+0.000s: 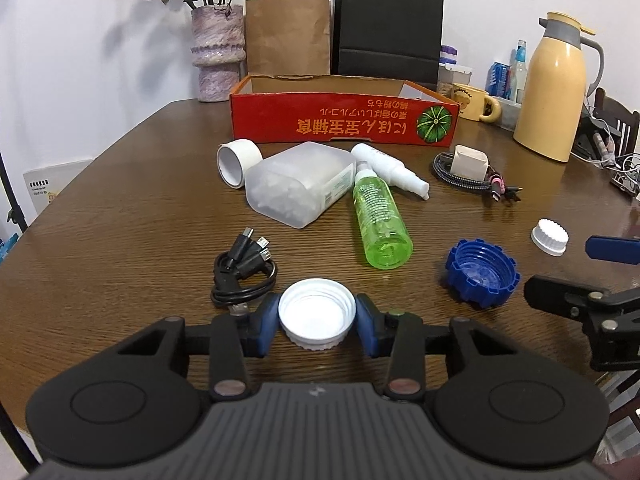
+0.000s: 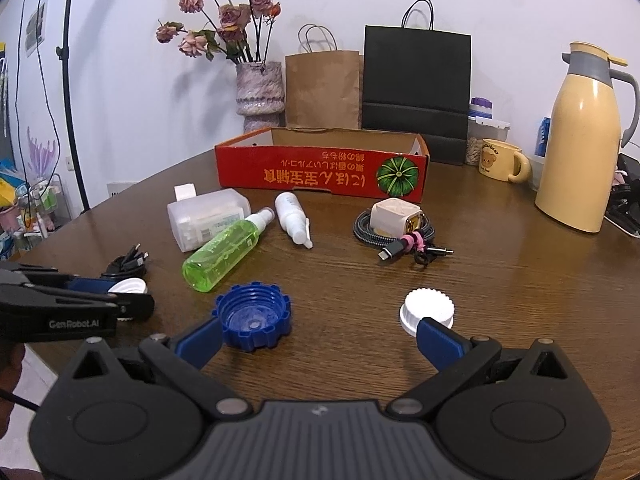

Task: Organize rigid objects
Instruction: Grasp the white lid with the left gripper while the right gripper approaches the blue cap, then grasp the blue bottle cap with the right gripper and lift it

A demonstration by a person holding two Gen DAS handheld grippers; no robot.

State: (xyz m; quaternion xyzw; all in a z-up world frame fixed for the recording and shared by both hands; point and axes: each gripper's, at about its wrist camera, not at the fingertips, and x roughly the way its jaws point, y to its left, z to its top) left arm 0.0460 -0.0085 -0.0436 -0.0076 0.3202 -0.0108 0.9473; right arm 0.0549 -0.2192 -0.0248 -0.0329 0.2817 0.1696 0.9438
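Both blue pads of the left gripper point(image 1: 317, 322) press the threaded sides of a white screw cap point(image 1: 317, 312), which lies open side up at the near edge of the table point(image 1: 120, 216); the fingers are clamped on it. The right gripper point(image 2: 320, 334) has its fingers spread wide and empty, the left fingertip touching a blue notched lid point(image 2: 253, 315), the right one against a ribbed white cap point(image 2: 428, 311). Farther back lie a translucent green spray bottle point(image 1: 380, 220), a white spray bottle point(image 1: 390, 168), a frosted plastic box point(image 1: 298, 188), a roll of white tape point(image 1: 236, 162) and a coiled black cable point(image 1: 244, 272). Behind them stands an open red cardboard box point(image 1: 344, 120) with glossy print.
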